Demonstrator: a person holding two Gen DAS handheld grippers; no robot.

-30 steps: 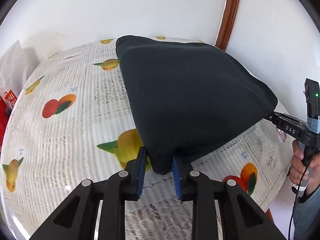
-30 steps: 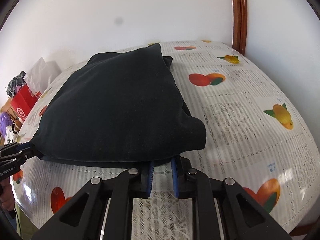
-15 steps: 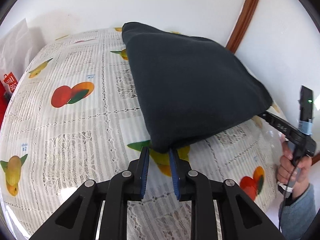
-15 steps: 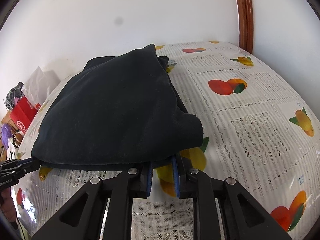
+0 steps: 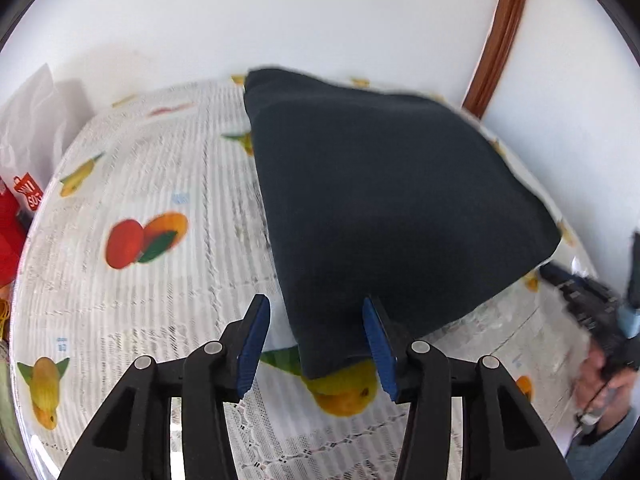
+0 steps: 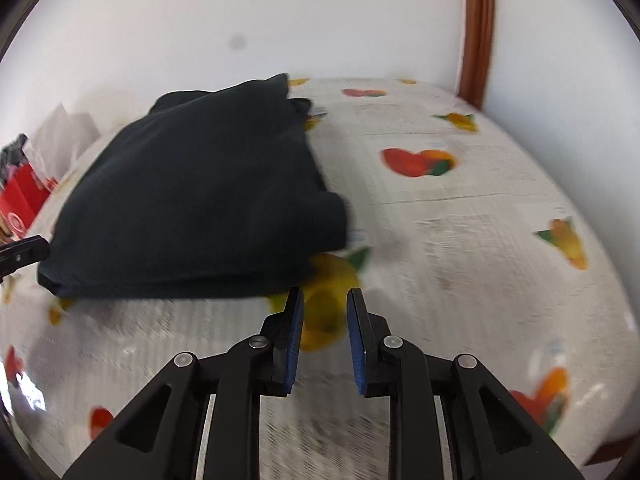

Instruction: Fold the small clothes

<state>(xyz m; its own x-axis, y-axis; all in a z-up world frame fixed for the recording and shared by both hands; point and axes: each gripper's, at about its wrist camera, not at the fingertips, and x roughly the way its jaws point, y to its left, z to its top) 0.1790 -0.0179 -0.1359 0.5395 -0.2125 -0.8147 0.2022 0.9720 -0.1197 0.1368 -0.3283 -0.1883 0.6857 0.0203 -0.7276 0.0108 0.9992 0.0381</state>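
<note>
A dark navy folded garment (image 5: 400,208) lies flat on the fruit-print tablecloth (image 5: 120,300). My left gripper (image 5: 315,302) stands over its near corner with the jaws opening. The corner lies between the blue pads, and the left pad is clear of the cloth. In the right wrist view the same garment (image 6: 200,200) lies to the left. My right gripper (image 6: 325,292) is just off its near right corner, its jaws opening a little, with only the printed tablecloth (image 6: 480,240) between them. A hand (image 5: 600,364) holds the right gripper's blurred body (image 5: 592,300).
A red bag (image 5: 16,208) and a white plastic bag (image 5: 32,120) stand beyond the table's left edge. A brown wooden door frame (image 5: 496,40) runs up the wall behind. The left gripper's tip (image 6: 20,252) shows at the garment's left corner.
Both grippers have let go of the garment's near corners. The left jaws have spread wide, and the right gripper has drawn back off the cloth. The garment now rests on the table.
</note>
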